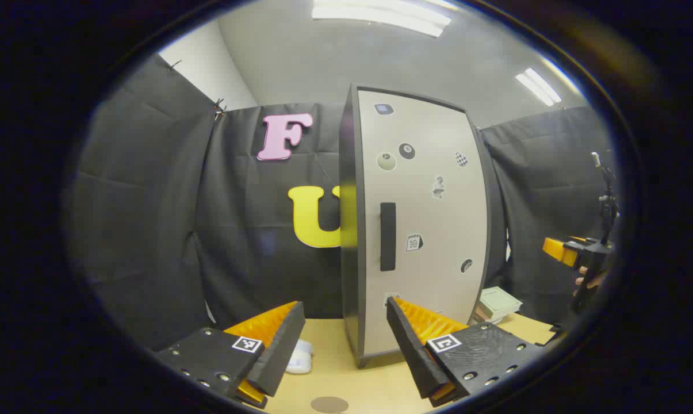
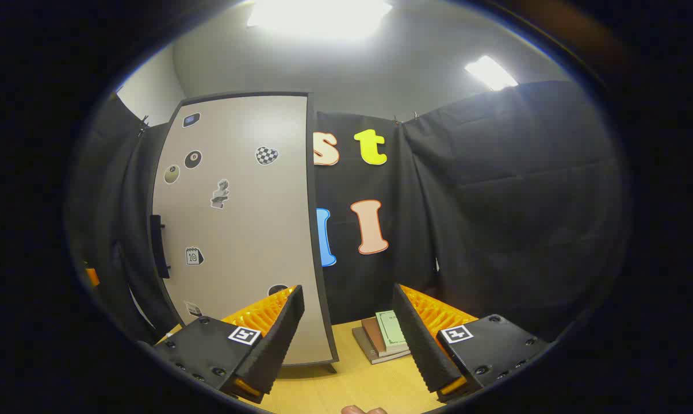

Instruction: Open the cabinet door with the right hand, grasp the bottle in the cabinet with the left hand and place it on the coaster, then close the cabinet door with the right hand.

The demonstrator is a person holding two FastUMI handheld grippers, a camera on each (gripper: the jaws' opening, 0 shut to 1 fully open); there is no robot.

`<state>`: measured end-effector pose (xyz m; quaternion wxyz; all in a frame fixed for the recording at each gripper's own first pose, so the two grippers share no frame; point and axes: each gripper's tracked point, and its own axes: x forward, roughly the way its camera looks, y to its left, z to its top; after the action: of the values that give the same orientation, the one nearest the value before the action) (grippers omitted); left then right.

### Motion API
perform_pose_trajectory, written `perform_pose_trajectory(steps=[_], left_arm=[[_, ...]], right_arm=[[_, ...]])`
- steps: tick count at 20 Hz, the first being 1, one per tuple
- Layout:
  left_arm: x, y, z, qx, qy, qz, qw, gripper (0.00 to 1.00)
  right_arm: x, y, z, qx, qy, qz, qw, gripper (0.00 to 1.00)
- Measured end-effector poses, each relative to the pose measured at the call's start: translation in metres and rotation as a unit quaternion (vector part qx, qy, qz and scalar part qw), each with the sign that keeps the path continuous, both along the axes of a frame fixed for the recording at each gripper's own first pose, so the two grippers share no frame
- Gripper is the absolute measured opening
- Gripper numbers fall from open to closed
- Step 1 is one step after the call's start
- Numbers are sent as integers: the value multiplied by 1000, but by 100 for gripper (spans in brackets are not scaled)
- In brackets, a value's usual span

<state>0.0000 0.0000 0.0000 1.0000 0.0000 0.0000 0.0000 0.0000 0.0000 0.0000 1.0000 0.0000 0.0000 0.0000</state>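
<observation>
Cabinet door [image 1: 424, 224] closed, handle [image 1: 387, 236] untouched, coaster [image 1: 329, 404] at desk's [image 1: 375, 385] near edge, left gripper [image 1: 346, 351] and right gripper [image 2: 349, 339] fingers apart, holding nothing

**Right gripper faces the shut cabinet door**

The right gripper [image 2: 346, 339] hangs with its fingers spread apart, holding nothing. The cabinet door [image 2: 237, 230], dotted with stickers, stands closed, its dark handle [image 2: 160, 246] at the left edge. A stack of books [image 2: 383, 340] lies on the wooden table [image 2: 352, 385] beside the cabinet.

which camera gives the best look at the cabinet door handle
The left gripper view: the black handle faces the camera squarely on the closed cabinet door. In the right gripper view it sits side-on at the door's far edge.
</observation>
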Motion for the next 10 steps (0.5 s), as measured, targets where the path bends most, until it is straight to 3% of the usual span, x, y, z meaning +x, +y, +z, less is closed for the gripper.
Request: perform_pose_trajectory(steps=[10], left_arm=[[-21, 32, -16, -27, 7, 38, 999, 88]], right_arm=[[1, 25, 5, -6, 0, 31, 999, 98]])
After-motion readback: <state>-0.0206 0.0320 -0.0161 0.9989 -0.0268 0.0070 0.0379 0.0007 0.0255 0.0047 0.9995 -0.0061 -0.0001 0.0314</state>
